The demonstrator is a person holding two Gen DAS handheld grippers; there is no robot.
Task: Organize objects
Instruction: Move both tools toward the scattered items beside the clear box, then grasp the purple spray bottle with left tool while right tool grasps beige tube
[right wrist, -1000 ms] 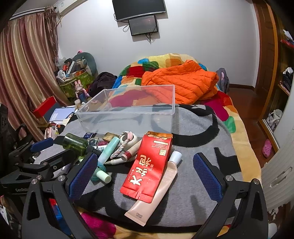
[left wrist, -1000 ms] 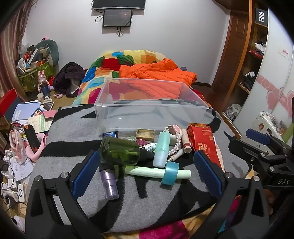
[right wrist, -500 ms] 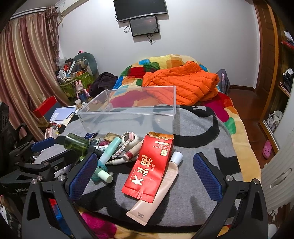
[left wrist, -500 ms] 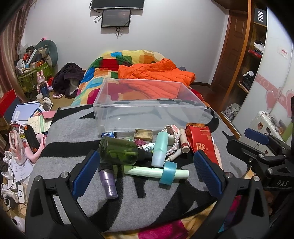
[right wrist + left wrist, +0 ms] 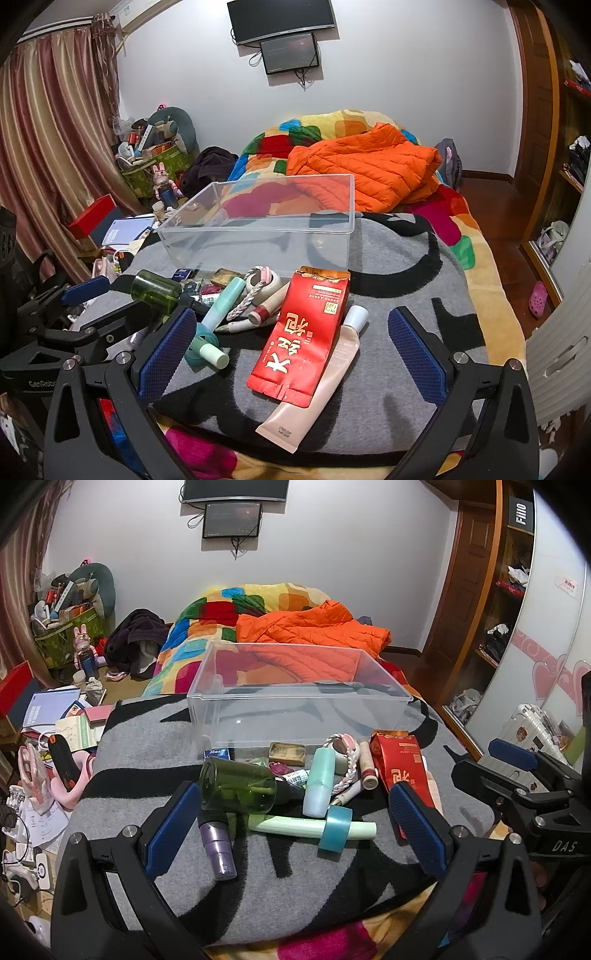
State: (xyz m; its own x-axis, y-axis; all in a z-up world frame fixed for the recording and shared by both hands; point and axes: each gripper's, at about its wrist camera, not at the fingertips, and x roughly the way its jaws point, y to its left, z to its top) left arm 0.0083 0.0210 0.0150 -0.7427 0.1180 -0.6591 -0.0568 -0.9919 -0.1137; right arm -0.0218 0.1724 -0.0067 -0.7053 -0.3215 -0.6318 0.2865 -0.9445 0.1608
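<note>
An empty clear plastic bin point(image 5: 295, 705) stands on a grey-black blanket point(image 5: 155, 746); it also shows in the right wrist view point(image 5: 258, 229). In front of it lies a pile: green bottle point(image 5: 238, 784), purple bottle point(image 5: 218, 851), mint tube point(image 5: 319, 781), pale green tube point(image 5: 291, 825) with a blue tape roll point(image 5: 334, 829), red pouch point(image 5: 303, 332), beige tube point(image 5: 321, 384). My left gripper point(image 5: 295, 830) is open and empty above the pile. My right gripper point(image 5: 291, 350) is open and empty over the red pouch.
An orange jacket point(image 5: 365, 170) lies on the colourful bedspread behind the bin. Cluttered floor with papers and boxes point(image 5: 55, 709) is to the left. A wardrobe point(image 5: 509, 609) and suitcase point(image 5: 528, 727) are to the right. The blanket's front edge is just below the grippers.
Both grippers have moved slightly forward toward the pile and bin. Nothing was picked up; the objects lie as before.
</note>
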